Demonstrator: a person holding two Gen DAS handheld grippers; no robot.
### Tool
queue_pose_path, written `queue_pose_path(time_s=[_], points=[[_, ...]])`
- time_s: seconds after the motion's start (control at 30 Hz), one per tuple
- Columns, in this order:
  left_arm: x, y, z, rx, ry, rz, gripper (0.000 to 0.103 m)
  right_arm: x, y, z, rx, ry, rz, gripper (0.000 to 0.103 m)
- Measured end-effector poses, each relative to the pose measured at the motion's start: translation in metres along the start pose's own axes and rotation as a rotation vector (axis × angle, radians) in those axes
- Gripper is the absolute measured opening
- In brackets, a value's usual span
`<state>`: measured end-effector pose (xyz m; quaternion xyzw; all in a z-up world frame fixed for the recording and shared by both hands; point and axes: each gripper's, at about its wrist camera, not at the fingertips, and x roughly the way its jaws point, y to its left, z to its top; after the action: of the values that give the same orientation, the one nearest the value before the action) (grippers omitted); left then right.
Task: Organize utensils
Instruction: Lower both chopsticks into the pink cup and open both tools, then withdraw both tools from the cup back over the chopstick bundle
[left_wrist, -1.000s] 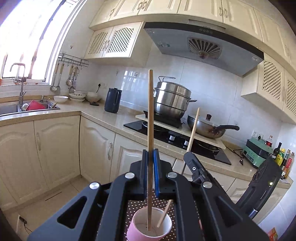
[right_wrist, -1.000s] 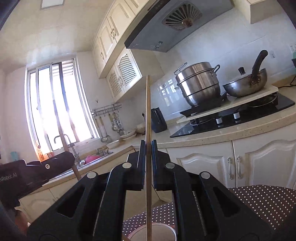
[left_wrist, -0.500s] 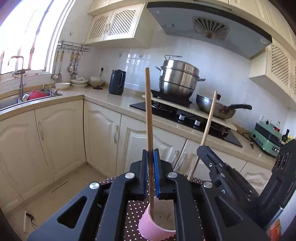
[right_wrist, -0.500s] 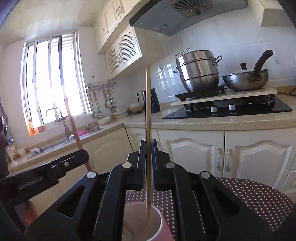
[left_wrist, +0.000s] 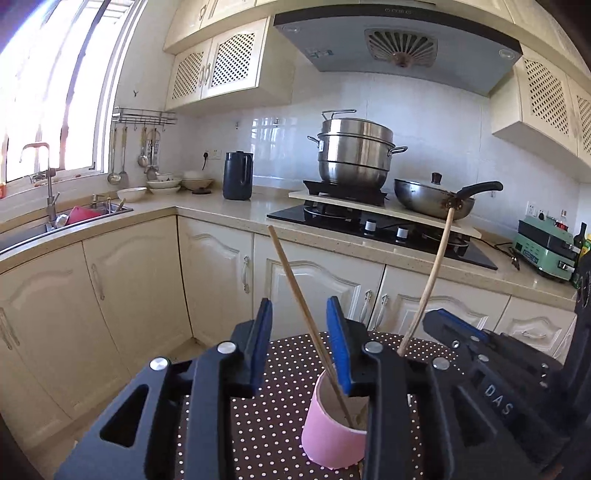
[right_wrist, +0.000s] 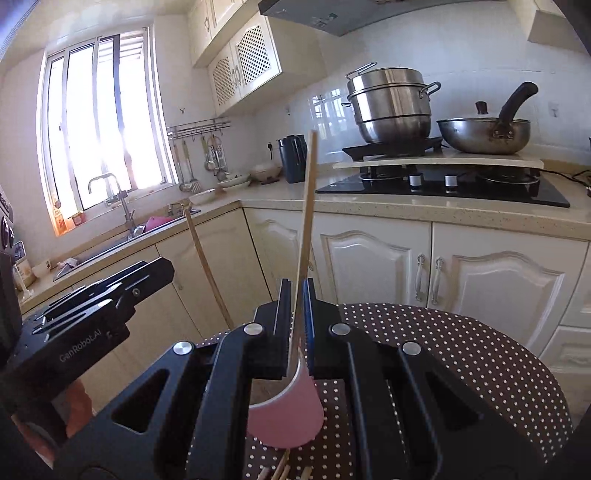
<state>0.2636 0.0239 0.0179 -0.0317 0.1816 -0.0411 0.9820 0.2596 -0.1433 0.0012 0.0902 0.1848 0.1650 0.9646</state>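
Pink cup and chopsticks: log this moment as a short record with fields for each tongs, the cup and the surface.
left tongs: jaws have just been opening; its chopstick stands free between them, leaning with its tip inside the cup
right tongs: shut on a second chopstick, lower end at the cup's mouth
pink cup: upright on the tablecloth
tablecloth: brown, white dots
spare chopsticks: lying beside the cup's base
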Motion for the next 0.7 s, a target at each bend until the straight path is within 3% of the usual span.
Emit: queue_pose_path(time_s=[0.13, 0.2, 0.23, 0.27, 0.33, 0.43, 0.57, 0.7], points=[[-0.010, 0.000, -0.004, -0.003, 0.004, -0.011, 0.038, -0.010, -0.003, -0.004, 0.004, 0.019, -0.027, 0.014], [-0.017, 0.001, -0.006, -0.008, 0.008, -0.015, 0.041, -0.019, -0.003, -0.006, 0.007, 0.014, -0.035, 0.029], [-0.020, 0.001, -0.007, -0.011, 0.007, -0.018, 0.043, -0.024, -0.003, -0.007, 0.009, 0.009, -0.038, 0.053], [-0.023, 0.001, -0.009, -0.013, 0.007, -0.021, 0.043, -0.032, -0.003, -0.009, 0.015, -0.007, -0.042, 0.067], [-0.033, 0.002, -0.013, -0.018, 0.002, -0.020, 0.047, -0.043, -0.001, -0.010, 0.017, -0.033, -0.050, 0.067], [-0.045, 0.003, -0.018, -0.024, -0.003, -0.023, 0.050, -0.054, 0.002, -0.012, 0.019, -0.016, -0.087, 0.077], [-0.065, 0.003, -0.028, -0.021, -0.016, -0.030, 0.059, -0.067, 0.005, -0.016, 0.055, 0.008, -0.090, 0.080], [-0.081, 0.005, -0.036, -0.044, -0.006, -0.041, 0.060, -0.084, 0.016, -0.022, 0.033, 0.003, -0.100, 0.087]])
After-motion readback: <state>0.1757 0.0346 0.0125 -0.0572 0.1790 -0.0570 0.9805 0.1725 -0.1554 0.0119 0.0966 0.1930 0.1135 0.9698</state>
